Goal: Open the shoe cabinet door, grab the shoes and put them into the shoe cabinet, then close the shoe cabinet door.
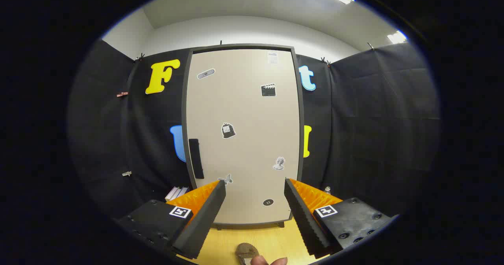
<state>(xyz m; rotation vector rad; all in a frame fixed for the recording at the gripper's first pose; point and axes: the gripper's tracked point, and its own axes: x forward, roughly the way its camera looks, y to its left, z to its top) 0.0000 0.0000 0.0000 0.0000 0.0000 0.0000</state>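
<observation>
The shoe cabinet (244,99) stands straight ahead of me, a tall beige door in a dark frame, shut, with several small stickers on it. Its black vertical handle (195,158) sits on the door's left side at mid height. My gripper (255,188) is open, its two fingers spread wide well short of the door with nothing between them. Low between the fingers, on the wooden floor, the tip of a brown shoe (246,251) shows, with a person's fingertips (269,261) beside it.
Black cloth walls flank the cabinet on both sides. Pale flat items (177,193) lie on the floor left of the cabinet's base, and a small object (327,189) sits at its right. Yellow wooden floor (271,237) runs from the cabinet toward me.
</observation>
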